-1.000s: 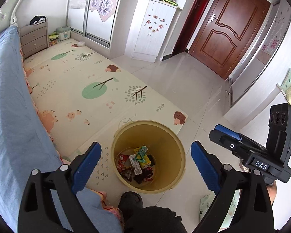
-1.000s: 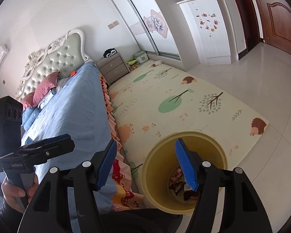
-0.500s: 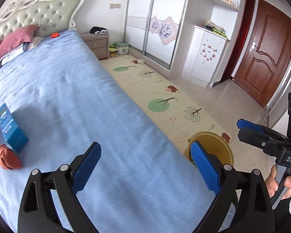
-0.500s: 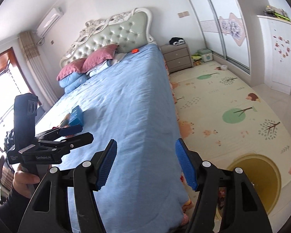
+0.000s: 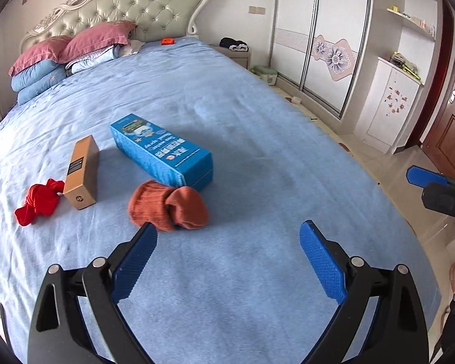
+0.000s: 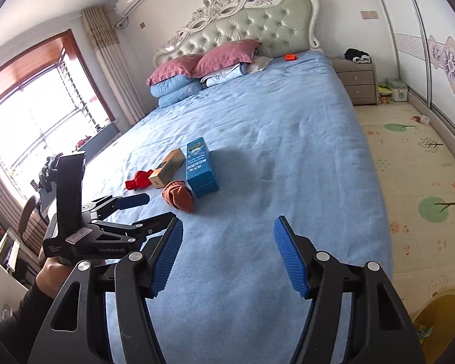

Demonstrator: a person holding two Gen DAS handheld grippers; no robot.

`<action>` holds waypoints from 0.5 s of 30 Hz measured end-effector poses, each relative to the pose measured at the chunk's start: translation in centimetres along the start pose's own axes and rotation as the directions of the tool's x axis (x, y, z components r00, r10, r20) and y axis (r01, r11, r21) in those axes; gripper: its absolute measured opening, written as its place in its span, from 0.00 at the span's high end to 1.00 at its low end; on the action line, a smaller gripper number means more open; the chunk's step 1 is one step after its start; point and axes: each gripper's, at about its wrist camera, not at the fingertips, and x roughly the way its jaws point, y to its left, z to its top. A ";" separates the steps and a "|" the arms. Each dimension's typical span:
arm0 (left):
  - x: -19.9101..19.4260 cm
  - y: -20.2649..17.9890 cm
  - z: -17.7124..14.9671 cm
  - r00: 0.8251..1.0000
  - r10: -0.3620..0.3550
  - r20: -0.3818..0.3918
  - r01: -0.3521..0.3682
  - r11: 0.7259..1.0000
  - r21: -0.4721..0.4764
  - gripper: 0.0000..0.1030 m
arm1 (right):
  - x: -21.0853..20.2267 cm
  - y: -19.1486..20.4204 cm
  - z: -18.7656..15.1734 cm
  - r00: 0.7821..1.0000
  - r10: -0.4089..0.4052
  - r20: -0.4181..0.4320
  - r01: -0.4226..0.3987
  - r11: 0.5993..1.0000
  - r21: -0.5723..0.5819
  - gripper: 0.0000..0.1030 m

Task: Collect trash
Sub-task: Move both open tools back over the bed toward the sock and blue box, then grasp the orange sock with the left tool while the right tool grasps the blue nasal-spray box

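A yellow bin (image 6: 443,312) stands on the floor at the foot corner of the bed (image 5: 257,127), seen only in the right wrist view at the lower right; some crumpled wrappers show inside it at its near edge, too small to tell apart.

On the blue bedspread lie four loose things, grouped near the middle. A long blue carton (image 5: 160,150) with printed white lettering and a cartoon picture lies flat on its side. Just beside it, to its left, lies a narrower brown cardboard box (image 5: 82,173) with a dark label. A rolled rust-orange sock (image 5: 168,206) lies against the blue carton's near end, touching it. A crumpled red cloth (image 5: 39,201) lies at the near end of the brown box.

The left gripper (image 5: 227,257) hangs over the bed with its fingers spread wide and nothing between them; the orange sock lies just beyond its left fingertip. The right gripper (image 6: 227,251) also has its fingers wide apart and bare, over open bedspread well short of the group.
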 end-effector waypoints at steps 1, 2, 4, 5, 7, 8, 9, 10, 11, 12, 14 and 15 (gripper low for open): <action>0.3 0.6 0.0 1.000 0.005 -0.003 -0.005 1.000 0.000 0.08 | 0.8 0.5 0.3 1.000 0.006 -0.010 -0.006 1.000 -0.008 0.40; 0.5 1.4 -0.3 1.000 0.011 -0.005 -0.011 1.000 -0.002 0.08 | 1.5 0.9 0.5 1.000 0.012 -0.022 -0.012 1.000 -0.018 0.40; 1.1 2.6 -0.5 1.000 0.018 -0.007 -0.018 1.000 -0.016 0.08 | 2.8 1.9 1.0 0.999 0.016 -0.041 -0.018 0.999 -0.038 0.40; 1.5 3.3 -0.4 1.000 0.015 -0.010 -0.015 1.000 -0.027 0.08 | 3.3 2.2 1.3 0.999 0.018 -0.050 -0.020 0.999 -0.049 0.40; 2.3 4.4 -0.2 1.000 0.009 -0.014 -0.009 0.999 -0.048 0.08 | 4.6 2.8 1.8 0.997 0.021 -0.069 -0.026 0.997 -0.070 0.40; 2.7 4.9 -0.2 1.000 0.006 -0.016 -0.007 0.998 -0.059 0.08 | 5.0 3.0 2.1 0.997 0.020 -0.074 -0.026 0.997 -0.076 0.40; 3.1 5.4 0.0 1.000 0.001 -0.021 -0.003 0.998 -0.067 0.08 | 5.4 3.1 2.4 0.997 0.021 -0.078 -0.027 0.997 -0.077 0.40; 3.5 5.9 0.1 1.000 -0.003 -0.025 0.002 0.997 -0.073 0.08 | 5.8 3.1 2.7 0.996 0.026 -0.083 -0.032 0.996 -0.078 0.40; 3.9 6.2 0.2 1.000 -0.006 -0.028 0.004 0.997 -0.076 0.08 | 6.3 3.1 2.9 0.996 0.031 -0.089 -0.038 0.996 -0.076 0.40; 4.4 6.5 0.4 0.999 -0.012 -0.033 0.009 0.997 -0.079 0.08 | 6.7 3.1 3.2 0.995 0.034 -0.096 -0.041 0.996 -0.073 0.40; 5.3 6.8 0.5 0.999 -0.032 -0.044 0.029 0.997 -0.072 0.08 | 7.6 3.1 3.7 0.993 0.033 -0.110 -0.041 0.996 -0.074 0.40; 5.7 7.0 0.5 0.998 -0.032 -0.046 0.029 0.997 -0.070 0.08 | 8.0 3.1 3.8 0.993 0.030 -0.118 -0.039 0.996 -0.076 0.40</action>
